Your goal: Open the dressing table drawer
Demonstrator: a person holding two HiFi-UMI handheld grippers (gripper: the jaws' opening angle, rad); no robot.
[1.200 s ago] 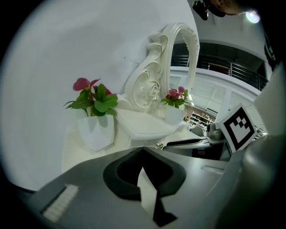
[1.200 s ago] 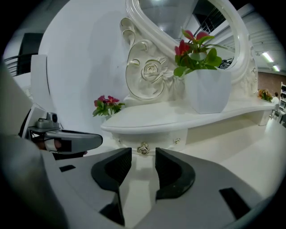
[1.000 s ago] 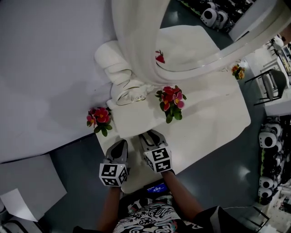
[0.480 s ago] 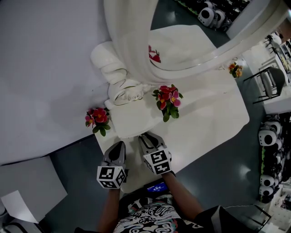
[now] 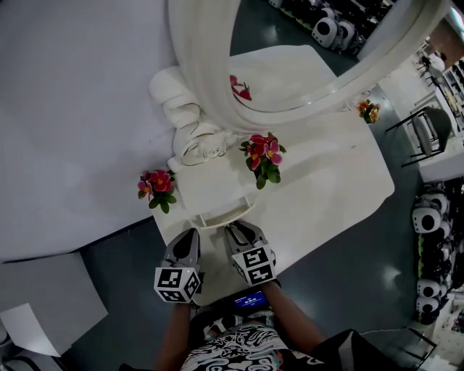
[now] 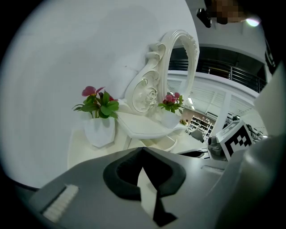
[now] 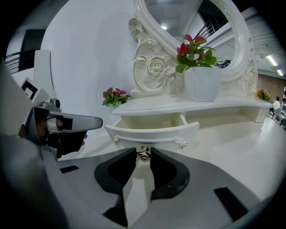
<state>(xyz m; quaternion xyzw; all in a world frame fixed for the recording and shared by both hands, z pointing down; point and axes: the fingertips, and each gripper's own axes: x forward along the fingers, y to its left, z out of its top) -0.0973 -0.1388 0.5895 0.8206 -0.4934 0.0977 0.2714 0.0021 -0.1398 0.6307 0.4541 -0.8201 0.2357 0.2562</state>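
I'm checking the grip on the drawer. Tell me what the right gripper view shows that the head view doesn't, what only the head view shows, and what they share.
Only the right gripper view: the metal knob on the drawer front, pinched between the fingers of the right gripper. Only the head view: that gripper's marker cube, the person's forearms, a small lit screen below them. Both: the drawer standing partly out, the mirror, the white flower pot, the red flowers by the wall, the left gripper.

A white wall [image 5: 72, 109] meets a dark glossy floor [image 5: 348, 275], chair [image 5: 433, 132] nearby.
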